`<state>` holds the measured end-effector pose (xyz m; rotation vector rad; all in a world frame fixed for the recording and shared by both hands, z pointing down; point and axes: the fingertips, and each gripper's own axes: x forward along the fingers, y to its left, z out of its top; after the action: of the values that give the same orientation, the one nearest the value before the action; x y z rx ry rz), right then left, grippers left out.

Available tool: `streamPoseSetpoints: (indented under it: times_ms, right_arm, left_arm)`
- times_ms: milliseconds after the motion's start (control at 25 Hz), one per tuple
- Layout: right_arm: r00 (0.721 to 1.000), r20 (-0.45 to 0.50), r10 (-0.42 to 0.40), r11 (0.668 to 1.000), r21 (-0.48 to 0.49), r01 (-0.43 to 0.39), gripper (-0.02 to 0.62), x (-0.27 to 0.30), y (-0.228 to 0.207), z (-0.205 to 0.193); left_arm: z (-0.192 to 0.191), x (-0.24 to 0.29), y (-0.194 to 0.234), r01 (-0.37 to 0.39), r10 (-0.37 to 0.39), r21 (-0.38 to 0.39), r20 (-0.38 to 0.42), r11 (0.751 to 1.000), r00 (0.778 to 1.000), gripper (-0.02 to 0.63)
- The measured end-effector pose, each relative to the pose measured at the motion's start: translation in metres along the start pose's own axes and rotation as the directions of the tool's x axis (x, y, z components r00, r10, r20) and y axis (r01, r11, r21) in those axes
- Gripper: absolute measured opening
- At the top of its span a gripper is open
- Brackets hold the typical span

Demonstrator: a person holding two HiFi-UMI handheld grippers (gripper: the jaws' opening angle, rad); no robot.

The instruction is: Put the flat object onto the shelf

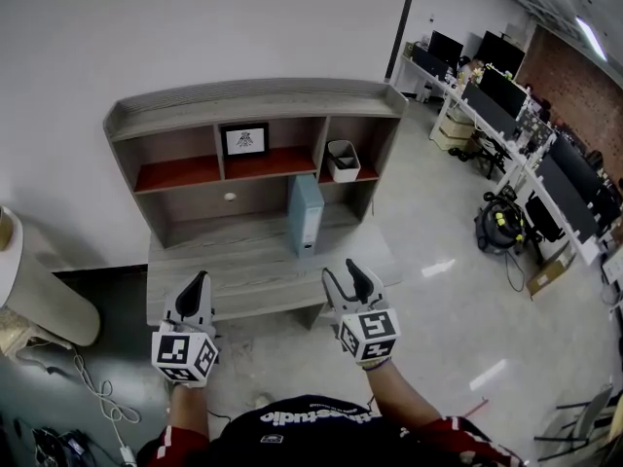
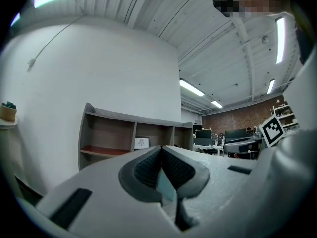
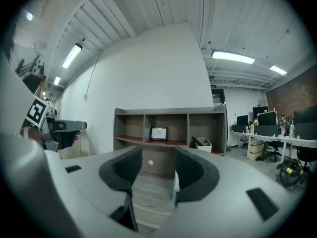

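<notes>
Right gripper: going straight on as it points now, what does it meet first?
Probably the upright blue file on the desk, seen at the right edge of the right gripper's open jaw gap; otherwise the hutch's back panel. Depth unclear.

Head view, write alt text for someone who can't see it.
Two grippers, the left gripper shut and the right gripper open and empty, point at a grey desk whose shelf unit holds a framed picture and a white bin. A light blue binder stands upright on it.
</notes>
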<state>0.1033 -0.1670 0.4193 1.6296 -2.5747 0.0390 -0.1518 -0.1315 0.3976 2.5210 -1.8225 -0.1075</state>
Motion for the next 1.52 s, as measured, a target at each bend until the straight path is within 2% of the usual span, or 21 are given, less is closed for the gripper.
streamPoseSetpoints:
  times_ms: [360, 840, 1240, 1520]
  right_arm:
    - [0.999, 0.031, 0.019, 1.0, 0.019, -0.02, 0.16, -0.013, -0.014, 0.008]
    - [0.998, 0.053, 0.041, 0.999, 0.018, -0.042, 0.053, -0.021, -0.012, 0.014]
    - [0.998, 0.057, 0.027, 0.999, 0.021, -0.029, 0.003, -0.024, -0.012, 0.015]
    - [0.999, 0.046, 0.023, 1.0, 0.012, -0.024, 0.003, -0.023, -0.011, 0.013]
  left_arm:
    - [0.005, -0.001, -0.027, 0.0, 0.0, 0.027, -0.002, 1.0, 1.0, 0.006]
    - [0.011, -0.01, -0.032, -0.019, 0.019, 0.038, 0.007, 0.999, 1.0, 0.006]
    - [0.01, -0.016, -0.032, -0.025, 0.025, 0.037, 0.003, 0.999, 1.0, 0.006]
    - [0.01, -0.017, -0.031, -0.025, 0.025, 0.038, 0.002, 0.999, 1.0, 0.006]
